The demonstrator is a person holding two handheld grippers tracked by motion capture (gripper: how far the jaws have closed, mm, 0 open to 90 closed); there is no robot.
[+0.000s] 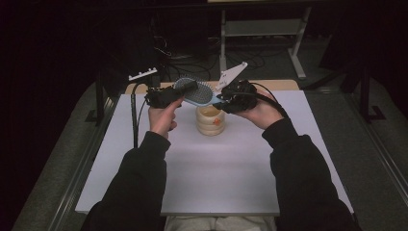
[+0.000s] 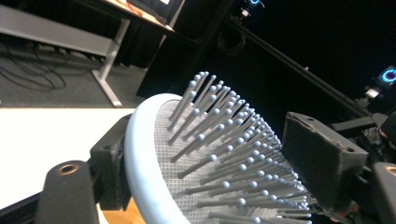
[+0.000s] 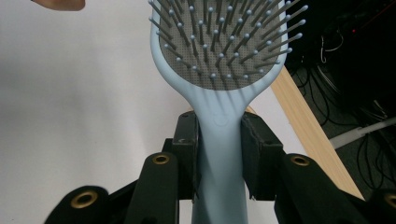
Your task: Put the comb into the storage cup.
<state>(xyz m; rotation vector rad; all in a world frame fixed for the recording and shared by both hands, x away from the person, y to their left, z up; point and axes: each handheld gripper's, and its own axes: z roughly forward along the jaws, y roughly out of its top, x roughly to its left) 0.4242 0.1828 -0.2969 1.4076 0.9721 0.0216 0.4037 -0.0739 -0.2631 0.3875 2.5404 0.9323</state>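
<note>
Fingers of right gripper [image 3: 219, 158] clamp hairbrush [image 3: 219, 56] handle; left gripper [image 2: 224, 168] brackets its head

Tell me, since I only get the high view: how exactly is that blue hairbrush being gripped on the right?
Observer: In the right gripper view, the right gripper clamps the hairbrush by its handle, just below the head.
Operator: And the left one?
Observer: The left gripper view shows the left gripper straddling the head, with one jaw against the back and the other facing the bristles.
Operator: Is it squeezing?
Observer: The far pad sits at the bristle tips. I cannot tell whether it presses on them.
</note>
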